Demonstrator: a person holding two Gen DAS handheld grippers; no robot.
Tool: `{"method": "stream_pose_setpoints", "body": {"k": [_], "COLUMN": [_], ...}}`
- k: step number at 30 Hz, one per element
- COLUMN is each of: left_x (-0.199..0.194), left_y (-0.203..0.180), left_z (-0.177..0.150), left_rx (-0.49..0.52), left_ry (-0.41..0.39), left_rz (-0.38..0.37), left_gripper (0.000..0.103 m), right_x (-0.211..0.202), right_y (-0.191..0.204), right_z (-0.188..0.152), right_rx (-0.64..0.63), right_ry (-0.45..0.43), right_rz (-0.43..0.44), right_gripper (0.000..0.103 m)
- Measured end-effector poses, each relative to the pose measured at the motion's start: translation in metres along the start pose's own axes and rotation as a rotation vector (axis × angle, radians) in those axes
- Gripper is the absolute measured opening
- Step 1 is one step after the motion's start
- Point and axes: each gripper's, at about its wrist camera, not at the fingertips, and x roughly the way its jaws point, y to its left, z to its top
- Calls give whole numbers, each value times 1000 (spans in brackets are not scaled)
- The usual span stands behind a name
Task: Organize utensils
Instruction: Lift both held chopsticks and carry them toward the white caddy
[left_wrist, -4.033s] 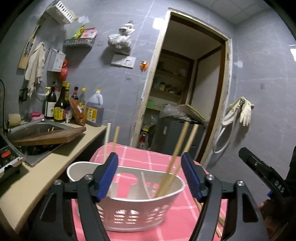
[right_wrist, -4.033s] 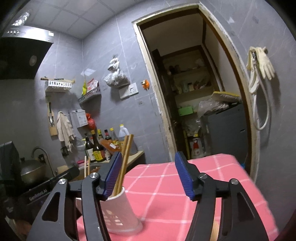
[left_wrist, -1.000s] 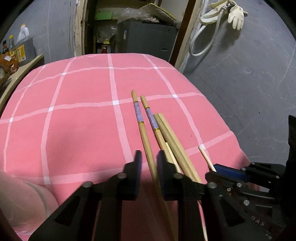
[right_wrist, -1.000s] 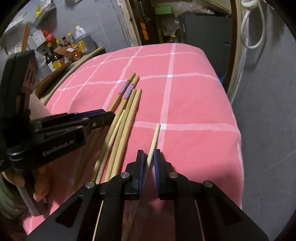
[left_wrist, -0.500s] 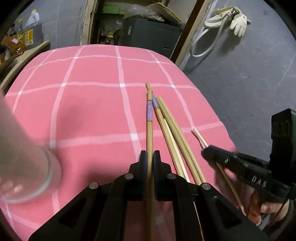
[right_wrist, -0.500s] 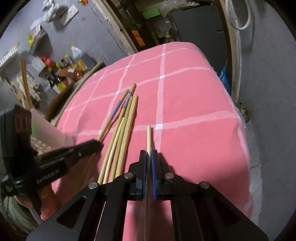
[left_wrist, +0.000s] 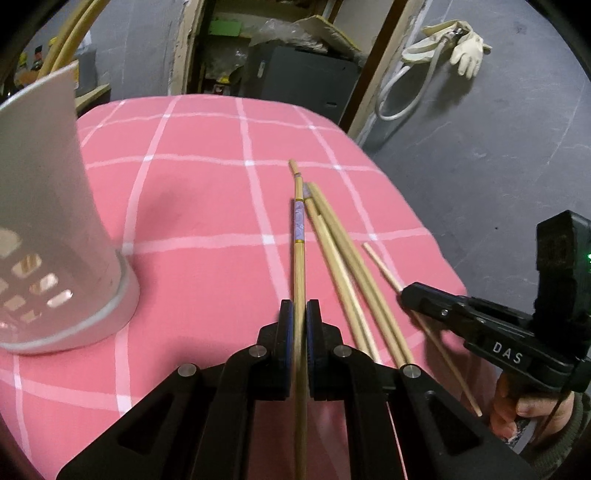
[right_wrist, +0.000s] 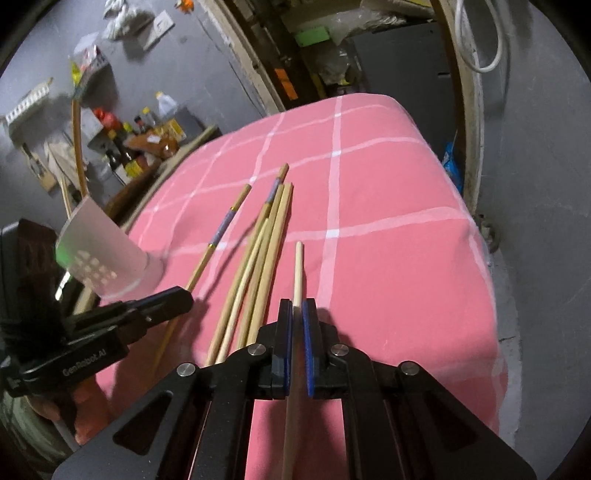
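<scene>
My left gripper (left_wrist: 300, 317) is shut on a wooden chopstick with a purple band (left_wrist: 298, 229), its far end raised off the pink checked tablecloth (left_wrist: 207, 206). A white perforated utensil holder (left_wrist: 48, 221) stands close on the left. Three plain chopsticks (left_wrist: 343, 251) lie side by side just right of the held one. In the right wrist view my right gripper (right_wrist: 297, 314) grips a thin pale chopstick (right_wrist: 298, 266); its jaws are opening slightly with the stick still pinched between the pads. The left gripper (right_wrist: 181, 295) and the holder (right_wrist: 99, 251) show at the left there.
Chopsticks (left_wrist: 66, 40) stand in the holder. A counter with bottles (right_wrist: 147, 129) lies beyond the table's far left. A doorway with a grey cabinet (left_wrist: 306, 81) is behind. Gloves and a hose (left_wrist: 461, 48) hang on the wall. The table's right edge drops to grey floor.
Both grippers closed on their chopsticks and lifted them. The left one has carried the banded chopstick left, away from the pile, and the holder now looms closer at its left.
</scene>
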Motion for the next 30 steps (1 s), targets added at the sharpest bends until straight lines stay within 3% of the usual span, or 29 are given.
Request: {"method": "stream_pose_setpoints", "body": {"k": [7,11,15,21,30], "left_x": [6,7,11,16,1], "left_y": [4,6,5,6,5], "left_z": [-2,-1,3,8,3], "left_rx": [-8,0,27,23,9], "left_ry": [40,57,76,102,38], "left_rz": [19,20,25,10,-32], "left_gripper": [4,5,6,5,4], "right_x": [6,11,14,12,-11], "right_y": [11,12,10,3,-3], "right_z": [-2,2,5,6,-4], "right_rx": [-85,-120,-115,-50,83], "right_ry": [69,99,106,95,-58], "right_rz": [-65,-87,-103,-69,82], "right_gripper": [18,18,7,3,3]}}
